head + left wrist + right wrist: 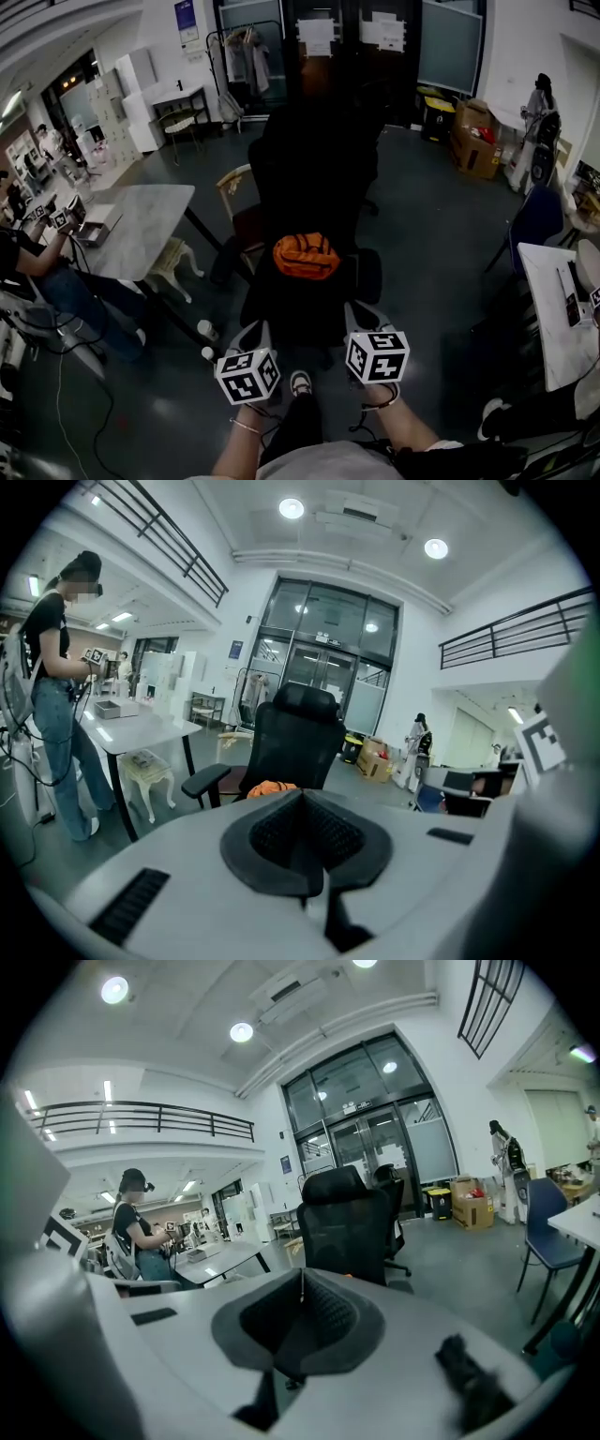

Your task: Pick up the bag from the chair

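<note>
An orange bag [306, 255] lies on the seat of a black office chair [314, 178] straight ahead in the head view. Both grippers hover side by side short of the seat's front edge and point at the chair. My left gripper [254, 331] is near the seat's left corner and my right gripper [360, 313] near its right corner; neither touches the bag. In the left gripper view the jaws [302, 801] are pressed together with nothing between them, and the bag [272, 787] peeks just above them. The right gripper [301, 1283] is likewise shut and empty before the chair [347, 1222].
A white table [141, 225] stands left of the chair, with a person [37, 272] at it and a small white stool [173, 262] beneath. A wooden chair [234, 187] sits behind the armrest. At right are another table [553, 309], a blue chair [534, 220] and cardboard boxes [473, 141].
</note>
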A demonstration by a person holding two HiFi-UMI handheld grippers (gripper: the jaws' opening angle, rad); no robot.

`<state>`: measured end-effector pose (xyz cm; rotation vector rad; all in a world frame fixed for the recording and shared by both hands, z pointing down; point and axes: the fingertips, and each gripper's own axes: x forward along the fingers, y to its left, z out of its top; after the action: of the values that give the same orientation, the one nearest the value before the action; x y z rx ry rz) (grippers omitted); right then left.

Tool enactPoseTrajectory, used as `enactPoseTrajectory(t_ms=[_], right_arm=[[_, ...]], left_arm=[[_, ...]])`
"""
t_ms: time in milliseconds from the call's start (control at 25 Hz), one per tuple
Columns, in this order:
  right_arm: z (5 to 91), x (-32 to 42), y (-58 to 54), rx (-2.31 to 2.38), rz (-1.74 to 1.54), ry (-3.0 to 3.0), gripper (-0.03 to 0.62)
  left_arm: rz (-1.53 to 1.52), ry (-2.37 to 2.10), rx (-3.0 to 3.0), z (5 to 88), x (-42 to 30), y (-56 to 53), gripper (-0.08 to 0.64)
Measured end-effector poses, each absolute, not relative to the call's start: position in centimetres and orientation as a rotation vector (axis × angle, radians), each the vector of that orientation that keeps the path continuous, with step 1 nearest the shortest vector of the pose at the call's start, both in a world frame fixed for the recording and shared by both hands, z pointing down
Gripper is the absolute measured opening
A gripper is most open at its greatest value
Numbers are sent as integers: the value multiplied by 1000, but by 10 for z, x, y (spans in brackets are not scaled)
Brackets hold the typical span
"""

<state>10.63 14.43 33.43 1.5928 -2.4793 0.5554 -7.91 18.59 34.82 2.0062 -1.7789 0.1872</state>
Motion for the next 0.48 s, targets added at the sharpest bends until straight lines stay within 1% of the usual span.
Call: enactPoseTrajectory(t_ms=[480], right_arm=[[329,85,42,1653,522,-2441,34]], left_arm=[[173,-1746,2065,338,-107,66,12]])
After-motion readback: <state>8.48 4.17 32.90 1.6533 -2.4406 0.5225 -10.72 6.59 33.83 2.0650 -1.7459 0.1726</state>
